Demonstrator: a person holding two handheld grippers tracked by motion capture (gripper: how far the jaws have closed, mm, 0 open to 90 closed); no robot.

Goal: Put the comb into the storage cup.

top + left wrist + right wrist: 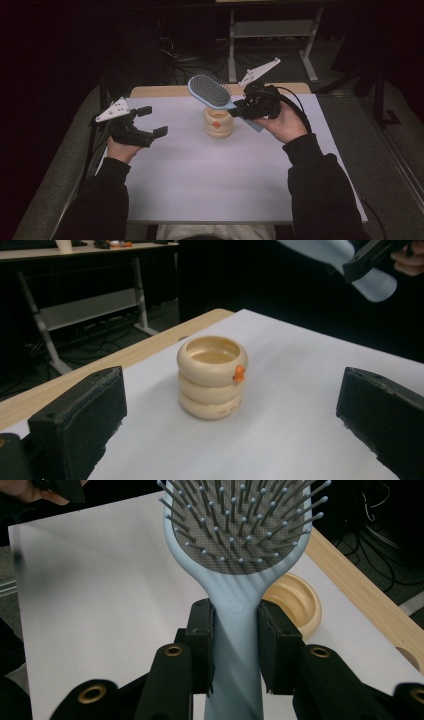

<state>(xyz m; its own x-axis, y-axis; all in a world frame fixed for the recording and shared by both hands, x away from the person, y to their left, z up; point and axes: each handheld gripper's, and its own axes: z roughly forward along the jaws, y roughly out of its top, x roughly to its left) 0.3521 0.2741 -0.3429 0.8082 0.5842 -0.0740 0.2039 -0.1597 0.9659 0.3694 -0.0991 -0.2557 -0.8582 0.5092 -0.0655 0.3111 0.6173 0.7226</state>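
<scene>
Right hand-held gripper (pixel 235 645) clamped on the handle of the pale blue paddle hairbrush with grey pins (pixel 210 92), held in the air near the far edge of the white surface (pixel 200 180). Brush long axis runs from the gripper out to the left, head hanging over the cream ribbed ring-stack cup with the orange nub (pixel 219 123) (pins facing up). Right side clearly nearer the cup. Left hand-held gripper (pixel 150 121) jaws wide apart, nothing between them, near the left edge, pointing toward the cup.

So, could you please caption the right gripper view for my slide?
Right gripper clamps the light-blue hairbrush by its handle above the cream holder.
</scene>
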